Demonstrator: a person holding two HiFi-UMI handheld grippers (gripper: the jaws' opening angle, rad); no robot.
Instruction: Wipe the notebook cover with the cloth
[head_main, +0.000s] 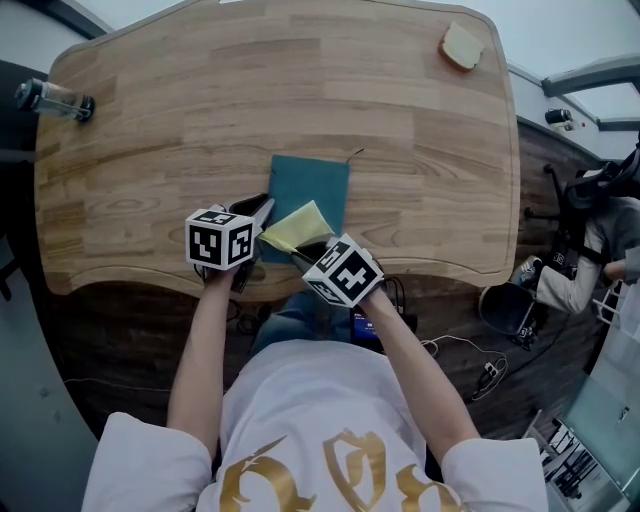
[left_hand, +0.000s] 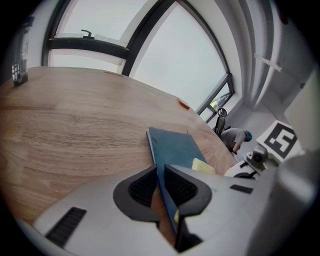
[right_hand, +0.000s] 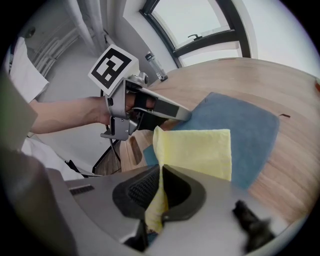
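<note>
The left gripper (left_hand: 161, 172) is clenched on the near edge of the notebook (left_hand: 172, 146), while the right gripper (right_hand: 160, 172) pinches the cloth (right_hand: 197, 150), which is spread over the notebook's near corner, by the table's (head_main: 180, 110) front edge.

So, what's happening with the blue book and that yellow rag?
A person at a wooden table holds a hand-held gripper in each hand. The left hand-held gripper is shut on the left edge of the teal notebook. The right hand-held gripper pinches a yellow cloth, spread over the notebook's near end; whether it touches the cover is unclear.
</note>
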